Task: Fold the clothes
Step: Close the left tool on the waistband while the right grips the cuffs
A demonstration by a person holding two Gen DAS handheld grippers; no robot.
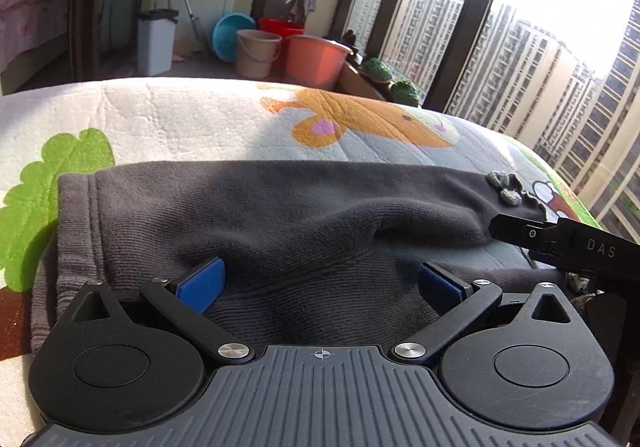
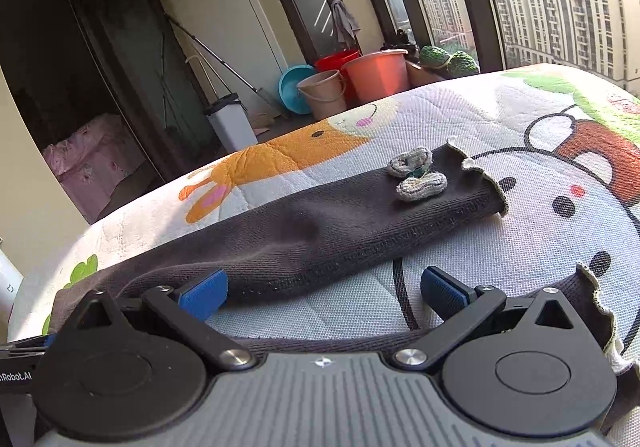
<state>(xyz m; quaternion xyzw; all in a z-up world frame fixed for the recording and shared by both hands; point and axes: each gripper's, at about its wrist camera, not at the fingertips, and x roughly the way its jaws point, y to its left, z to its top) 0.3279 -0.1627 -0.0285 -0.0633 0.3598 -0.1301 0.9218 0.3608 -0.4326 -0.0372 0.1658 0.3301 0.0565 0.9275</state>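
A dark grey knit garment (image 1: 248, 215) lies flat on a cartoon-print mat (image 1: 192, 115). Its ribbed waistband is at the left, and a leg with a frilled cuff and a small knitted bow (image 1: 505, 187) runs to the right. My left gripper (image 1: 320, 283) is open just above the bunched middle of the cloth, holding nothing. The right gripper's black body (image 1: 568, 245) pokes in from the right. In the right wrist view the same garment (image 2: 340, 235) shows both legs, with the bow (image 2: 416, 175) on the far one. My right gripper (image 2: 324, 293) is open over the gap between the legs.
Beyond the mat (image 2: 500, 119) stand plastic buckets (image 1: 314, 59), a blue basin (image 1: 230, 35), a white bin (image 1: 156, 41) and a mop. Tall windows (image 1: 520, 27) run along the right. A pink bed (image 2: 88, 163) shows through a doorway at the left.
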